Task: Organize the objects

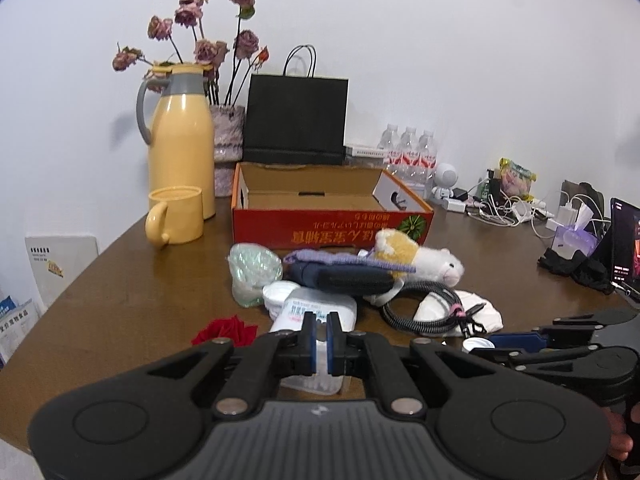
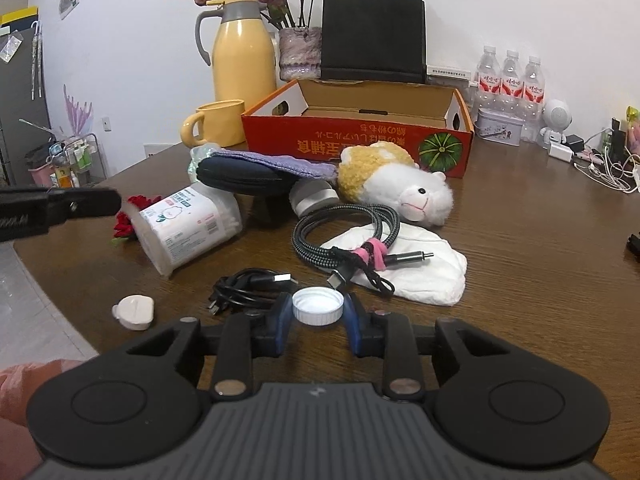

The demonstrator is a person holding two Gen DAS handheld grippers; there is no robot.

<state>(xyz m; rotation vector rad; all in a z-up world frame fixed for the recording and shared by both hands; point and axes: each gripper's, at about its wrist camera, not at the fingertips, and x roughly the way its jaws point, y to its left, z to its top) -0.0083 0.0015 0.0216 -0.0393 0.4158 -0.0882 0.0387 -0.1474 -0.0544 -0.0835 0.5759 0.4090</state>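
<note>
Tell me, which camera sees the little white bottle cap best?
The right wrist view. There the white bottle cap sits big and whole between the right gripper's blue fingers. The left wrist view shows only a sliver of it beside that gripper.

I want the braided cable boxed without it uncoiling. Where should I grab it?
Grip the grey braided cable coil at the pink strap binding its loops, coming from above with the fingers straddling that bundle; it lies flat, partly on the white cloth.
</note>
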